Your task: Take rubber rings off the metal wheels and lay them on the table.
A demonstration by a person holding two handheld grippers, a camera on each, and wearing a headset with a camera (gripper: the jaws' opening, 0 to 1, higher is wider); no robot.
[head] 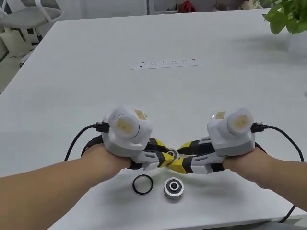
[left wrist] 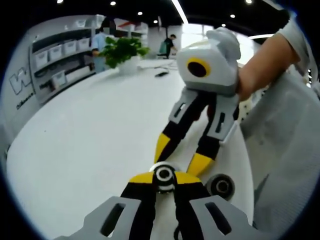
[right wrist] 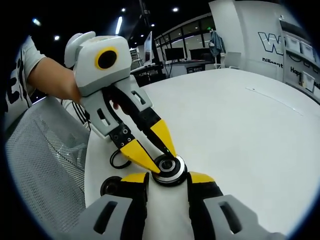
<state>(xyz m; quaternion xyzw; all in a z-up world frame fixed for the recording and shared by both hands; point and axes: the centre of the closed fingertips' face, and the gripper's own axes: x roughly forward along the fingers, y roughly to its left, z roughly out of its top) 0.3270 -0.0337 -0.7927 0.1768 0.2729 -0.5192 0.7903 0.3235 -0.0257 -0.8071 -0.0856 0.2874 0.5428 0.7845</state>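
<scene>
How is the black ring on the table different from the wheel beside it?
The black ring is thin with an open middle; the wheel is thicker, its middle filled. The ring is black; the wheel is silvery with a dark hub. Both are round, lying flat, not touching.

A leafy green plant (head: 288, 17) is standing off at the far right. A flush socket strip (head: 168, 63) is lying midway across, a white chair (head: 29, 14) is sitting far left, and shelves (left wrist: 55, 55) of bins are lining the wall.
</scene>
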